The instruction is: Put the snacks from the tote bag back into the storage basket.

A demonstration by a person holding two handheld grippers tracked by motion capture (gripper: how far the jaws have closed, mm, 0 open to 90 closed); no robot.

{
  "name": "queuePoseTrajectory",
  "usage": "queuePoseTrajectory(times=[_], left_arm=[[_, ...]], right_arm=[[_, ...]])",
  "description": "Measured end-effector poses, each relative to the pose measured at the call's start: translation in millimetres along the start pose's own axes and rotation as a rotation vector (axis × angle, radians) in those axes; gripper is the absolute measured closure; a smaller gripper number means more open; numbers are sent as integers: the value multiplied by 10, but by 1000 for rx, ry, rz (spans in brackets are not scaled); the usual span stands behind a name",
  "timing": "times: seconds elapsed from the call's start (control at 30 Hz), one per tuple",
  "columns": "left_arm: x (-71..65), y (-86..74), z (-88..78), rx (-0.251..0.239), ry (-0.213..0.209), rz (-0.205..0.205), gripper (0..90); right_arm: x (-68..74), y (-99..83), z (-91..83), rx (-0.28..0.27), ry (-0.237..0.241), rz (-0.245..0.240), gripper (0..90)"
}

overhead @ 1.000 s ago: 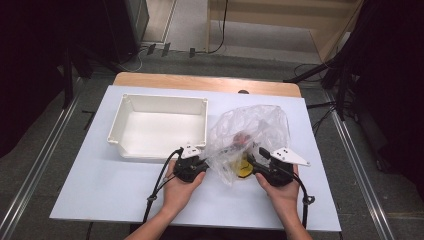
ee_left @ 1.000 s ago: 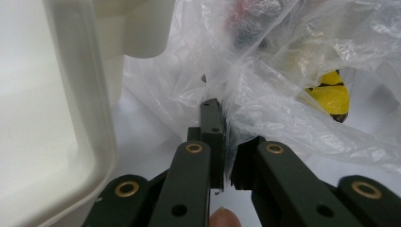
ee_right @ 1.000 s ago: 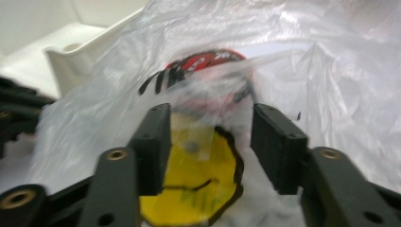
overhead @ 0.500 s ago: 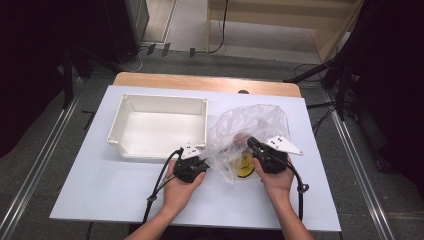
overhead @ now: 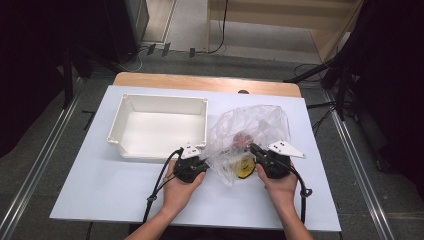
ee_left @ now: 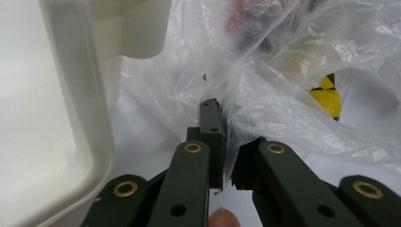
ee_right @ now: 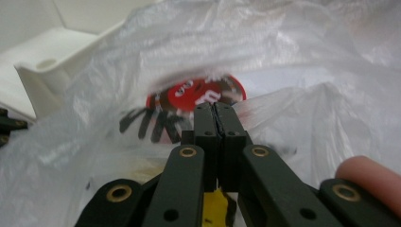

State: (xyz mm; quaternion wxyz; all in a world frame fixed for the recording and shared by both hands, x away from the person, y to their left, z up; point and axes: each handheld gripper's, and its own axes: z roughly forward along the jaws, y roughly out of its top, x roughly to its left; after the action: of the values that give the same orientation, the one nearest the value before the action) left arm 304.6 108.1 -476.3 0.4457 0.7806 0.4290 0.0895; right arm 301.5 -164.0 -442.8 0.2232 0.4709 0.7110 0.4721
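A crumpled clear plastic bag (overhead: 252, 122) lies on the white table to the right of a white tray (overhead: 165, 98). Inside it are a red round packet (overhead: 243, 137) and a yellow and black item (overhead: 245, 170). My left gripper (overhead: 206, 162) is at the bag's left lower edge, and in the left gripper view this gripper (ee_left: 226, 142) is shut on a fold of the bag's film (ee_left: 265, 109). My right gripper (overhead: 254, 148) is at the bag's right lower edge. Its jaws (ee_right: 217, 109) are pressed together on the film, with the red packet (ee_right: 208, 92) just beyond them.
The empty tray's near right corner (ee_left: 71, 94) stands close to the left gripper. Bare white tabletop (overhead: 100, 185) lies in front of the tray. The wooden table edge (overhead: 200, 82) runs along the back, with floor and cables beyond it.
My right gripper has moved left and up onto the bag's edge, and its jaws have closed there. The left gripper has stayed in place, holding the bag.
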Motion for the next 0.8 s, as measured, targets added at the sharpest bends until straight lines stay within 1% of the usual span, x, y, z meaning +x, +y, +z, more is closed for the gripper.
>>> queuePoseTrajectory(times=[0.13,0.17,0.3,0.37,0.4,0.43,0.53,0.6,0.67,0.7,0.77,0.8], left_arm=[[-3,1,2,2,2,1,870],[-3,1,3,2,2,0,870],[-4,3,6,6,1,-3,870],[-2,3,6,7,0,-3,870],[0,3,5,6,1,-4,870],[0,3,5,6,1,-4,869],[2,1,3,3,-2,-4,866],[1,0,-1,2,-1,-2,853],[-4,-2,-4,-2,-2,0,826],[-6,-3,-5,-2,-2,3,813],[-11,-3,-5,-3,2,5,818],[-8,-3,-5,-1,4,4,823]], right_arm=[[15,-102,35,29,-5,2,900],[14,-119,55,45,-1,4,900],[7,-186,146,91,-11,13,896],[1,-224,200,129,-9,25,895],[0,-247,246,163,-4,24,891],[0,-247,246,163,-4,24,891],[-9,-276,325,237,6,38,886],[-29,-273,345,264,7,57,887],[-57,-261,342,279,22,80,888],[-66,-262,332,282,23,80,879],[-48,-270,303,272,15,62,830],[-30,-276,272,258,24,43,799]])
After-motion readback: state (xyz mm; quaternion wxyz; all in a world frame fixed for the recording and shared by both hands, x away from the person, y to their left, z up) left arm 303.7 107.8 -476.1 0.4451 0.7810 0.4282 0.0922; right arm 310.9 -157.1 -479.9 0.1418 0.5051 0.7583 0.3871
